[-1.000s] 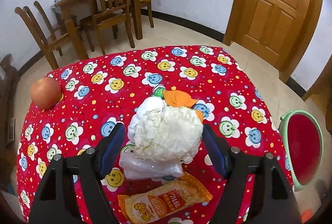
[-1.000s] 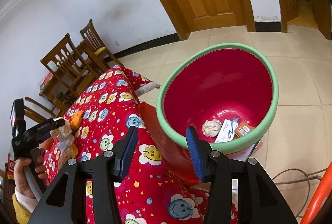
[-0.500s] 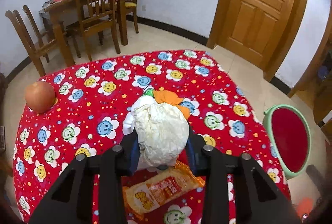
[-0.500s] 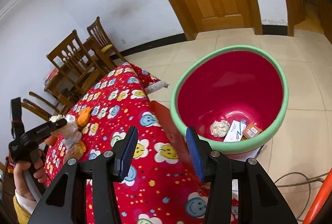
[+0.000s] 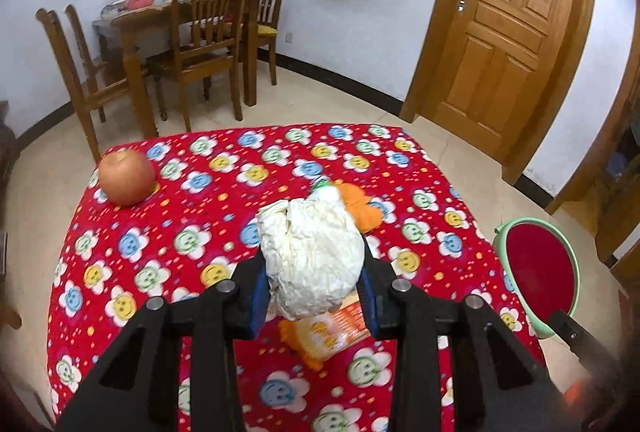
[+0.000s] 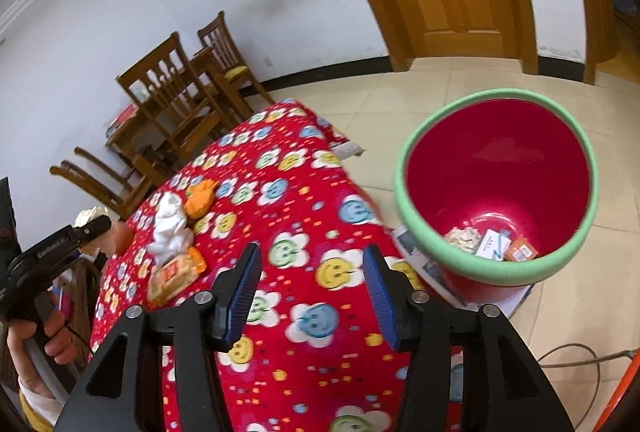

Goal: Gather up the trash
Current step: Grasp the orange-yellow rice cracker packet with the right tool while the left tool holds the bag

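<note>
My left gripper point(image 5: 312, 288) is shut on a crumpled white paper ball point(image 5: 312, 256) and holds it above the red smiley tablecloth point(image 5: 200, 224). In the right wrist view the ball point(image 6: 89, 216) shows at the far left, lifted in that gripper. On the cloth lie an orange snack wrapper point(image 5: 332, 336), a white tissue wad point(image 6: 170, 228) and an orange peel piece point(image 5: 360, 207). My right gripper point(image 6: 310, 296) is open and empty over the table's near edge. The red bin with a green rim point(image 6: 496, 187) stands on the floor to its right, with scraps inside.
An apple point(image 5: 126, 175) sits at the table's far left corner. Wooden chairs point(image 5: 208, 39) and a dining table stand behind. A wooden door point(image 5: 508, 19) is at the back right. A cable point(image 6: 572, 356) lies on the floor by the bin.
My left gripper closed on the paper ball and lifted it off the cloth. My right gripper swung left and back, so the bin now sits further right.
</note>
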`<state>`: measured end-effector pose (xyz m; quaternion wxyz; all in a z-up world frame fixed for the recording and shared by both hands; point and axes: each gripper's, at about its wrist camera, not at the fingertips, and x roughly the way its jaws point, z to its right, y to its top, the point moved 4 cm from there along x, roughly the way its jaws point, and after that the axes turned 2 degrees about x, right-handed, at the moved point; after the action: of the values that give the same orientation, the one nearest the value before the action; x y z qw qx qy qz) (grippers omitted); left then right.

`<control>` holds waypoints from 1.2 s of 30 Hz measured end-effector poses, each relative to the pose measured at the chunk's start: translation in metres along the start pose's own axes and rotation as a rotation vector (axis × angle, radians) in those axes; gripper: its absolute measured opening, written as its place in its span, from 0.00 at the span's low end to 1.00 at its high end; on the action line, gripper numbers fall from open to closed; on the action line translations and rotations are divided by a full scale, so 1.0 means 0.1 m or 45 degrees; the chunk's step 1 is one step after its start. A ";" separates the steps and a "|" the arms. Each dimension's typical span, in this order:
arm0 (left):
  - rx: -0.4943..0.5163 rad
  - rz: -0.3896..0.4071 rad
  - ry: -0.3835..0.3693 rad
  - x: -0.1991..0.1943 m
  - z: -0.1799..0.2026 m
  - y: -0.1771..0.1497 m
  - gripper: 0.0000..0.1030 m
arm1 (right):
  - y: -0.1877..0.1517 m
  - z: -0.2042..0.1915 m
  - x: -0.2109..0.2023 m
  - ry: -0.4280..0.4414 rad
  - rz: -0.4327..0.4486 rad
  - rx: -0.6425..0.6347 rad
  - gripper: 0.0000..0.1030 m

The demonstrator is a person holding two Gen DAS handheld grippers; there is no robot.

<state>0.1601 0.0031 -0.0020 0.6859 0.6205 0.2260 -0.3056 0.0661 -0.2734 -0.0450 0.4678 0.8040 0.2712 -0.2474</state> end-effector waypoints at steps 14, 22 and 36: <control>-0.122 -0.045 0.047 -0.01 -0.61 -0.33 0.36 | -0.20 -0.79 0.41 0.077 -0.133 -0.186 0.68; -0.170 -0.042 0.081 -0.04 -0.88 -0.44 0.36 | -0.31 -1.16 0.68 0.133 -0.192 -0.262 0.75; -0.249 -0.069 0.107 0.04 -1.19 -0.54 0.36 | -0.47 -1.57 1.24 0.114 -0.316 -0.450 0.88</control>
<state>0.1333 0.1182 -0.0584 0.7246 0.5564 0.3003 -0.2742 0.1477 -0.0891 -0.0862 0.5550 0.6801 0.4277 -0.2157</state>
